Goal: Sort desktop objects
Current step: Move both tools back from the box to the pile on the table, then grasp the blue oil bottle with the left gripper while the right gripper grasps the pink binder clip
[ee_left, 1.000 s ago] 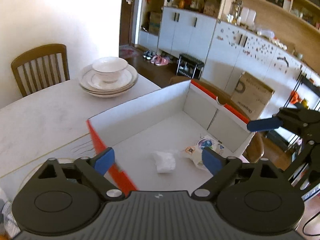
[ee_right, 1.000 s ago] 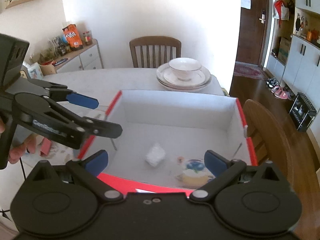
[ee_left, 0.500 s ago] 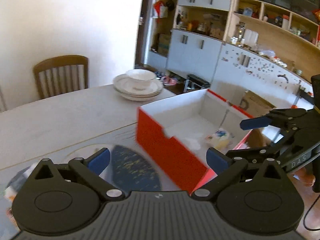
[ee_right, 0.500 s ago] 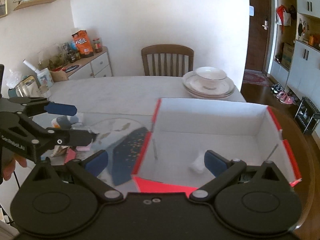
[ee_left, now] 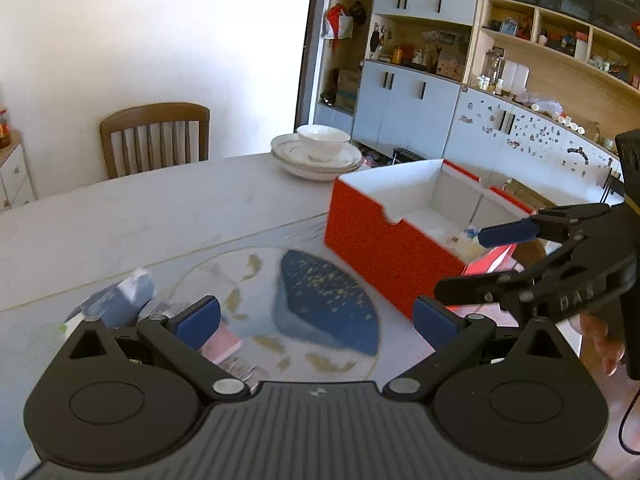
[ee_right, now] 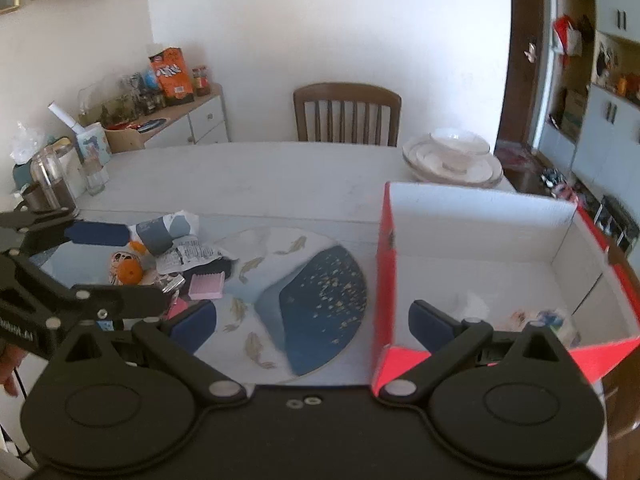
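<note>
Now, done: I see two items in the red box (ee_right: 472, 264), right of frame.
Left: clutter pile (ee_right: 176, 256), left on the surface (ee_right: 256, 176).
Fingers: left gripper (ee_left: 316, 318) and right gripper (ee_right: 312, 322) both wide open, empty.

"DAS" on the right gripper (ee_left: 460, 268), rest unreadable.

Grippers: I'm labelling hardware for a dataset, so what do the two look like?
Both are matte black plastic with scissor-like linkages, silver pivot screws and blue fingers. The left gripper has a ribbed body. The right gripper shows embossed lettering in the left view; a thin black cable hangs beside it.
</note>
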{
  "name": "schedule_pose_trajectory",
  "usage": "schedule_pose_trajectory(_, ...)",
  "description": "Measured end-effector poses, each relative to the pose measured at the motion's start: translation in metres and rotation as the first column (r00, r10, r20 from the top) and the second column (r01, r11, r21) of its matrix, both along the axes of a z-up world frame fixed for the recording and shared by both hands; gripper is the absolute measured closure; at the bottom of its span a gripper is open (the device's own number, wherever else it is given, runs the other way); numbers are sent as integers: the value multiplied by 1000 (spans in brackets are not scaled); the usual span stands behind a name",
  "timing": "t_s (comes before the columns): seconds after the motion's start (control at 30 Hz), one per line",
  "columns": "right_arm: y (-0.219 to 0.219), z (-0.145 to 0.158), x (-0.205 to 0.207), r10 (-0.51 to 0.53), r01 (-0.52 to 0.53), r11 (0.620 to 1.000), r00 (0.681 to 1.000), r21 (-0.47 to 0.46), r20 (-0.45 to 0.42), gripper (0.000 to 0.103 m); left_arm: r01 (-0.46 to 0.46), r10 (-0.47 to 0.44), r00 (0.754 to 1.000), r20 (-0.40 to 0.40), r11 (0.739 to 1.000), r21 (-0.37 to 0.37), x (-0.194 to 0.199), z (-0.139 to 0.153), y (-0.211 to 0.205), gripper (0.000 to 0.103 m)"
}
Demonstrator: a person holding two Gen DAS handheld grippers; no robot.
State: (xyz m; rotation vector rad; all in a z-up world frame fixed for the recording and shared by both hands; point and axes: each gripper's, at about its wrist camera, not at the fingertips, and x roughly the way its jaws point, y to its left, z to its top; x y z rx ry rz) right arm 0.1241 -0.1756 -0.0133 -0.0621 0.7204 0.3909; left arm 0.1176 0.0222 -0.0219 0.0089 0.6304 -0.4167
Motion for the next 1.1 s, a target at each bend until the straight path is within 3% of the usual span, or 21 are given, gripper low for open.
schedule_pose_trajectory(0.4,58,-26,4,-30,30,1000,999,-1,-45,1,-28,30,999,-24,997,71,-22,-41,54,0)
schedule_pose_trajectory(0.77,123,-67,11,60,-67,994,995,-81,-81,4,-49,63,991,-120,992,120,-17,-85,98,1)
schedule_pose_trajectory(0.97,148,-82,18,96,-109,986,990,-123,-103,10,-65,86,982,-169,990,126,-13,-102,114,1)
schedule_pose_trajectory(1.1,159,-95,26,109,-129,979,985,-161,-130,18,-64,87,982,-171,989,134,-13,-105,119,2)
